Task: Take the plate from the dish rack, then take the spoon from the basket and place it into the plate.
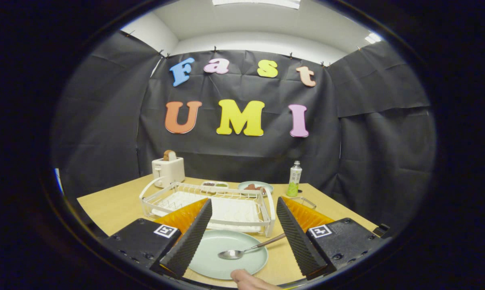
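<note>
A pale green plate lies flat on the wooden table between my fingers, just in front of the white dish rack. A metal spoon rests in the plate, bowl on the plate's middle and handle sticking out over its right rim toward my right finger. My gripper hangs above them, open wide, with nothing held. The wire basket peeks out behind my right finger. A fingertip of a person's hand shows at the near table edge, just below the plate.
Beyond the rack stand a white toaster with a slice of bread, a small tray, a second plate holding food, and a green-labelled bottle. Black cloth walls close in the table on three sides.
</note>
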`<state>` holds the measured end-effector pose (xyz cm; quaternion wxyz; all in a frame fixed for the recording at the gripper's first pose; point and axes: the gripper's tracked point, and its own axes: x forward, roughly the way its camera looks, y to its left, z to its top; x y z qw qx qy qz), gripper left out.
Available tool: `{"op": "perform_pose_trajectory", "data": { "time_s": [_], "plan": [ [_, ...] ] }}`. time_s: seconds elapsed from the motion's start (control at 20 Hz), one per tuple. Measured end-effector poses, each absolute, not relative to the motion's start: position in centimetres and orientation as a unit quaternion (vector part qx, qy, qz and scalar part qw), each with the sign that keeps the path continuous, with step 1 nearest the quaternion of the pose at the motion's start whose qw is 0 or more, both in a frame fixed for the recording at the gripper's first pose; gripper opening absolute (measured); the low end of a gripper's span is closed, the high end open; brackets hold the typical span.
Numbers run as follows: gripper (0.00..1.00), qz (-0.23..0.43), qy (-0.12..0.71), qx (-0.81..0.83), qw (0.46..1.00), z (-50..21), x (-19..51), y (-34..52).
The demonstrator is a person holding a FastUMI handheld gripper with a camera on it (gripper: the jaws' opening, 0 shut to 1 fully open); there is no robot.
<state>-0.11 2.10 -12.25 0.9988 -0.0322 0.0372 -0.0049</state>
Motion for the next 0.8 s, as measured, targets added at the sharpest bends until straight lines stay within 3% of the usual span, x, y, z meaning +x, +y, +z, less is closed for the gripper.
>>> {"op": "perform_pose_trajectory", "data": {
  "time_s": [0.8],
  "plan": [
    [1.0,0.004,0.048,-0.033,0.998,-13.14,-0.55,2.04]
  ]
}}
